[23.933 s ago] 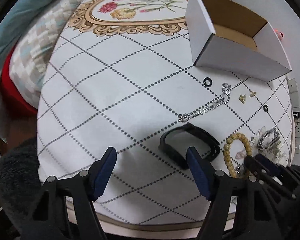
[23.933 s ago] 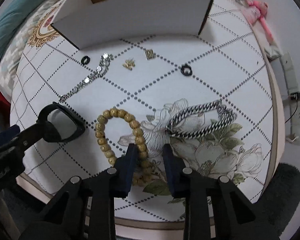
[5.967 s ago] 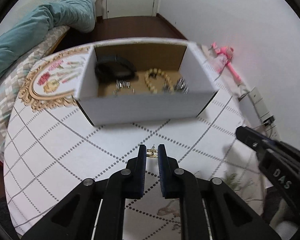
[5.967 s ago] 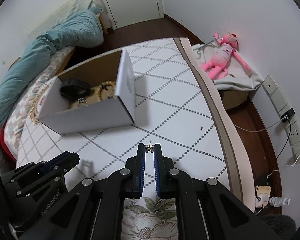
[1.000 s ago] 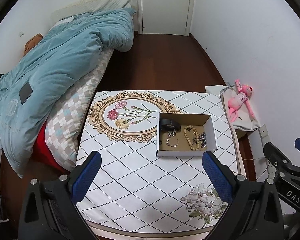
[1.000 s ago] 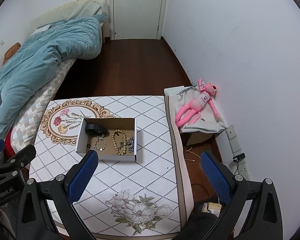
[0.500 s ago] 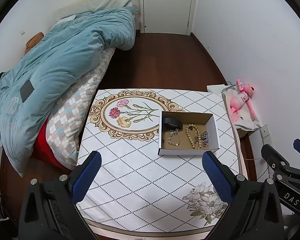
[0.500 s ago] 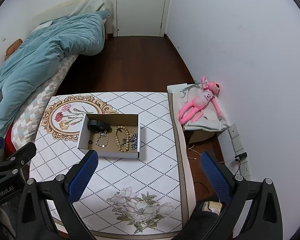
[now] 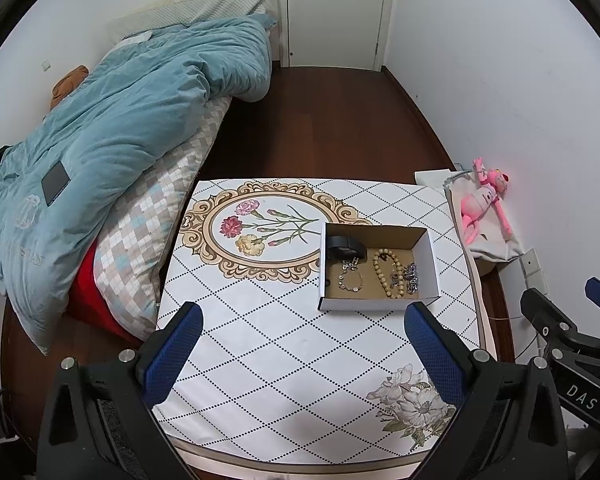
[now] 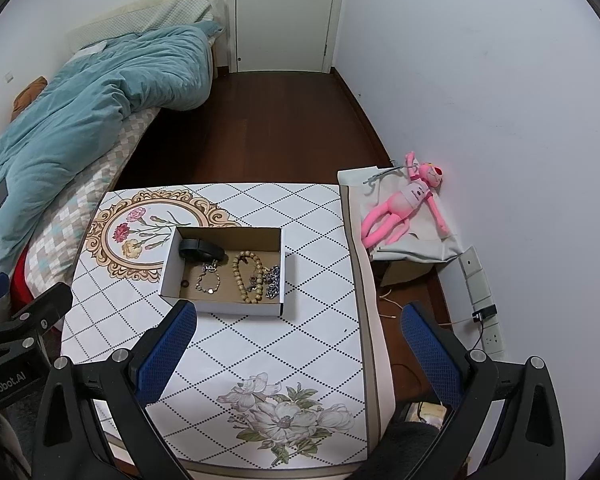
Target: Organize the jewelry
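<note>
Blue-padded fingers [image 9: 172, 354] of the left gripper [image 9: 300, 352] and of the right gripper [image 10: 298, 350] are spread wide and empty, held high above the bench [image 9: 268, 344], a pose that suggests the sorting is finished. Ahead of both, the box [image 10: 224, 306] holds the jewelry [image 10: 247, 276] together. Nothing blocks the way; a bed [image 9: 100, 152] lies far left and a pink toy [image 10: 404, 208] far right.

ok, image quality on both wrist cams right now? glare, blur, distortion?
Left wrist view: sharp, even light, no glare; strong fisheye bends the door and walls, corners vignetted black. Right wrist view: same distortion, box contents crisp, faint pink tint on the wall by the pink toy.
</note>
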The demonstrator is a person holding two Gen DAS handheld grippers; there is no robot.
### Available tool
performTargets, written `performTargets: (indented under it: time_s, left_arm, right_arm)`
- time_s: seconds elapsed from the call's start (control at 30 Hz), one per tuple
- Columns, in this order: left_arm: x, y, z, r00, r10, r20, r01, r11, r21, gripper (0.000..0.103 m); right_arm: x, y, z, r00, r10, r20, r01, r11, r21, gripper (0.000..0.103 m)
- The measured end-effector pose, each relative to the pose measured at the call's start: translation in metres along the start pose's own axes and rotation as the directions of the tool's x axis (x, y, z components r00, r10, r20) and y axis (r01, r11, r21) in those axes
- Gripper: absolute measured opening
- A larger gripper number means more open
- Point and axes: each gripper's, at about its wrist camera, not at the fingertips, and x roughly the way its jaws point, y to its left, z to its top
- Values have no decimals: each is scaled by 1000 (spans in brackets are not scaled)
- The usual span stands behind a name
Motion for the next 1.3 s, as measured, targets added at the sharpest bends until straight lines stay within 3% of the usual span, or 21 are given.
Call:
performTargets:
  time_s: [1.3]
  left_arm:
    - [2, 1, -4, 1000, -2, -7, 2, 1000, 14, 103]
  right_arm:
    - [5, -3, -7, 1000, -6, -13, 6, 1000, -6, 103]
